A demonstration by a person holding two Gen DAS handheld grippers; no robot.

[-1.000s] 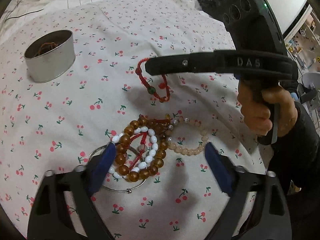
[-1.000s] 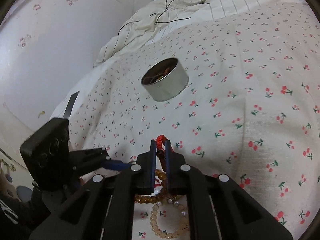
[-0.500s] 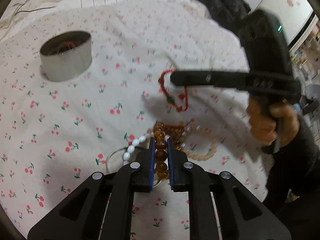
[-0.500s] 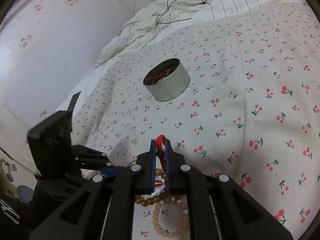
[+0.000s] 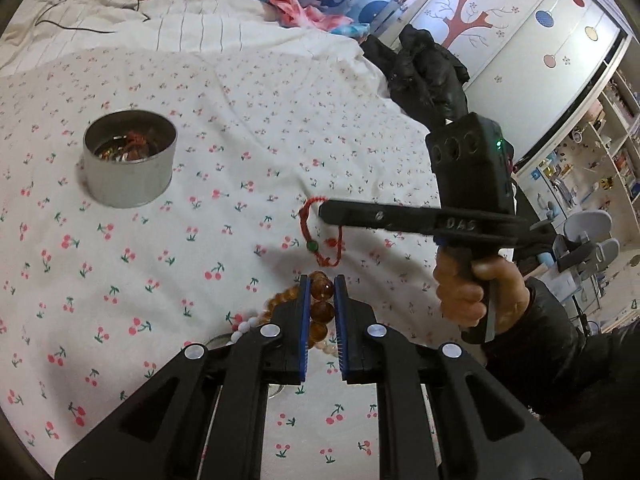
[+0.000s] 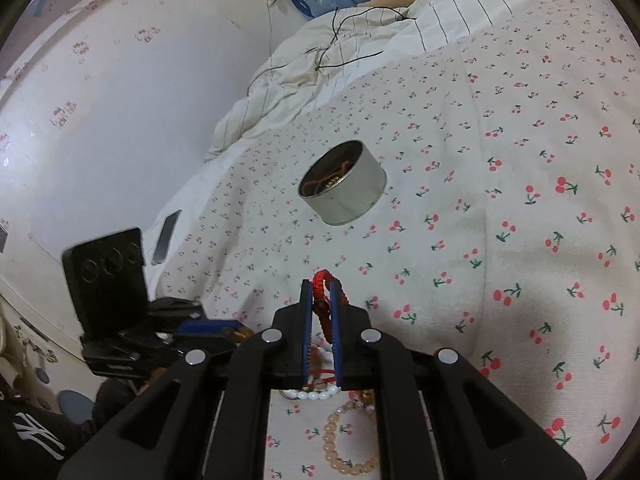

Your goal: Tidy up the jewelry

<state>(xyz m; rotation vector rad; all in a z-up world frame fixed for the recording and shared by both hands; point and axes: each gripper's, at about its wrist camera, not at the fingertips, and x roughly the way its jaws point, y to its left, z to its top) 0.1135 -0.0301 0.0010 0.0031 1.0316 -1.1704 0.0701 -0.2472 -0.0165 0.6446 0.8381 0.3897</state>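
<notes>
A wide bedspread of white cotton printed with small red cherries (image 5: 168,264) serves as the work surface here, soft enough that nothing rolls away. Toward its far side, well apart from both tools, sits a round, shallow tin of plain silver metal (image 5: 130,164), lidless, with a tangle of reddish cord and something shiny already inside; I'd judge it the collecting pot for the pieces.

The right gripper (image 6: 320,304), black-framed with blue pads, is clamped on a red braided cord bracelet with a green bead (image 5: 322,236), which hangs free in the air from the fingertips, clear of the cloth. Pinching one end lets the loop dangle straight, so it should drop cleanly into the tin.

The left gripper (image 5: 320,308) is closed around a bracelet of large amber-brown beads (image 5: 320,304), three of them lined up between the pads. The rest of that strand trails down under the tool.

Below the tools, a strand of small white oval pearls (image 6: 314,394) and a loop of pale peach beads (image 6: 348,450) lie on the bedspread, unsorted. Something thin and silvery shows beneath the left tool, too hidden to name.
</notes>
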